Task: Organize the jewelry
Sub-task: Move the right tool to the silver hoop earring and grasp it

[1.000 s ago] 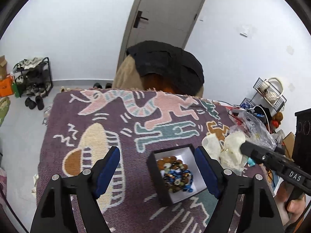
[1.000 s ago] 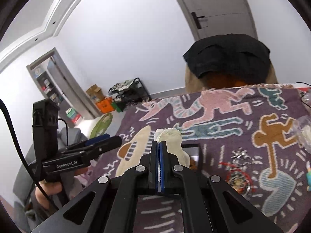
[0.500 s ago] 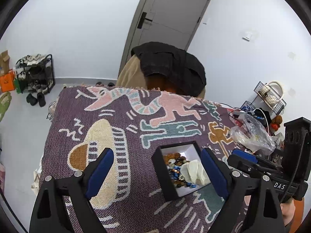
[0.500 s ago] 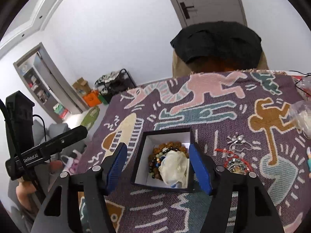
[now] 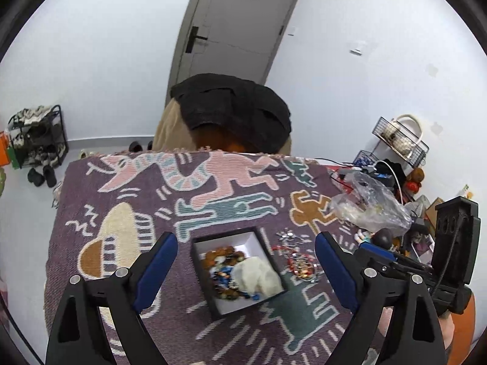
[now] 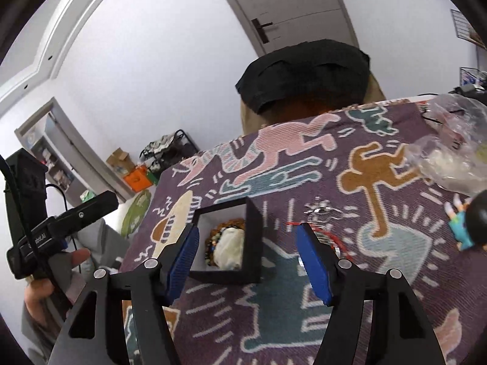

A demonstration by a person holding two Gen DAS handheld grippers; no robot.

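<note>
A black box with a white inside stands on the patterned purple cloth. It holds beaded bracelets and a cream-white pouch. Loose red and silver jewelry lies on the cloth just right of the box. My left gripper is open and empty, held above the box. My right gripper is open and empty, above the box's right wall.
A clear plastic bag lies at the cloth's right edge, with a small doll figure near it. A chair draped in black cloth stands behind the table. A shoe rack is at the far left.
The right gripper opened and let go of the cream pouch, which now lies in the box. It has since drawn back to the right. The left gripper rose slightly.
</note>
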